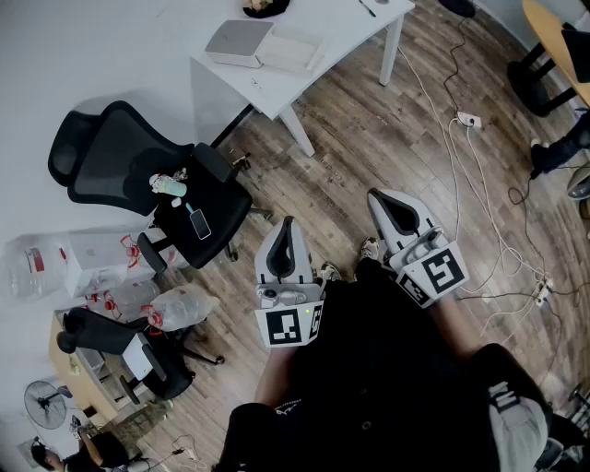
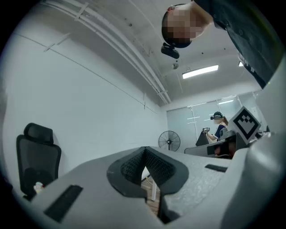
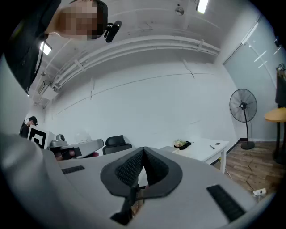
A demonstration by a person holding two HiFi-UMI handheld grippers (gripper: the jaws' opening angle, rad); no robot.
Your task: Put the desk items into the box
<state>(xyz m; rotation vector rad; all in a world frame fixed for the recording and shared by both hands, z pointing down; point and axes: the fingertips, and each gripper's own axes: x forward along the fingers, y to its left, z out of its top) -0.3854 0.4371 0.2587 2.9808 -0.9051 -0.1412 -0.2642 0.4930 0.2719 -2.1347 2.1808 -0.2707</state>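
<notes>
Hand-held grippers: two, a left hand-held gripper (image 1: 287, 229) and a right hand-held gripper (image 1: 387, 201). Chairs: two, one chair (image 1: 129, 161) by the wall, another chair (image 1: 101, 336) lower in view. One surface (image 1: 277, 88), one box (image 1: 238, 41), one fan (image 1: 44, 402), one phone (image 1: 200, 223), two power strips (image 1: 468, 119) on the floor

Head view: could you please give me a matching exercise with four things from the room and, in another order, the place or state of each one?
Things
1. black high-backed office chair
2. white rectangular desk
3. white power strip
4. black standing fan

Places or states
A. stands at the picture's lower left corner
B. lies on the wooden floor, right of the desk
C. bears a pale grey box
D. holds a phone and a small bottle on its seat

Pairs: 1-D, 2-C, 3-B, 4-A
</notes>
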